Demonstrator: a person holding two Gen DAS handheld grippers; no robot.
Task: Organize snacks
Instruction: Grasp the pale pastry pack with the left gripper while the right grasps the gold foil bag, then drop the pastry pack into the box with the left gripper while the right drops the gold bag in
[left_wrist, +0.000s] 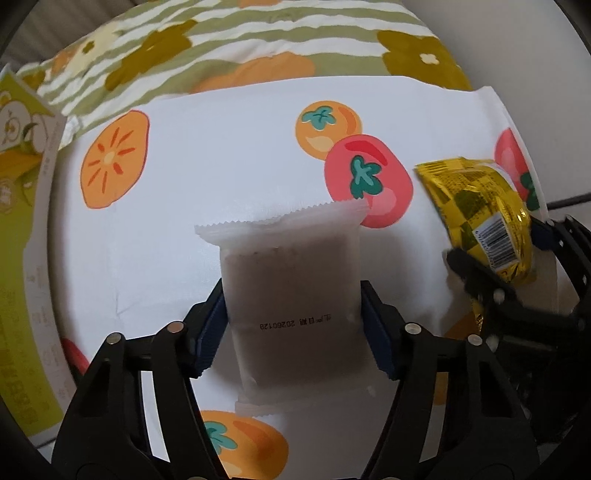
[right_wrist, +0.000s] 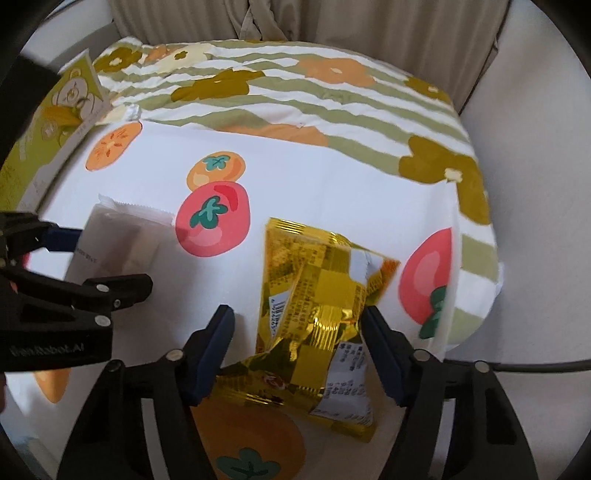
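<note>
The left gripper (left_wrist: 291, 325) is clamping a frosted white snack pouch (left_wrist: 291, 306) across its middle, over the persimmon-print cloth (left_wrist: 221, 155). The right gripper (right_wrist: 299, 347) is straddling a gold foil snack packet (right_wrist: 317, 306); one pad is touching, the other standing just apart. Both packs are looking light, soft and crinkly, the foil slippery, so mid-body holds are suiting them.

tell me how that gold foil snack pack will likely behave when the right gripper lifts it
The gold foil snack pack looks crinkled and puffy, so it will probably dent and give under the right gripper rather than stay stiff. Its shiny film seems slick, so it might slip. It likely weighs little for its size.
</note>
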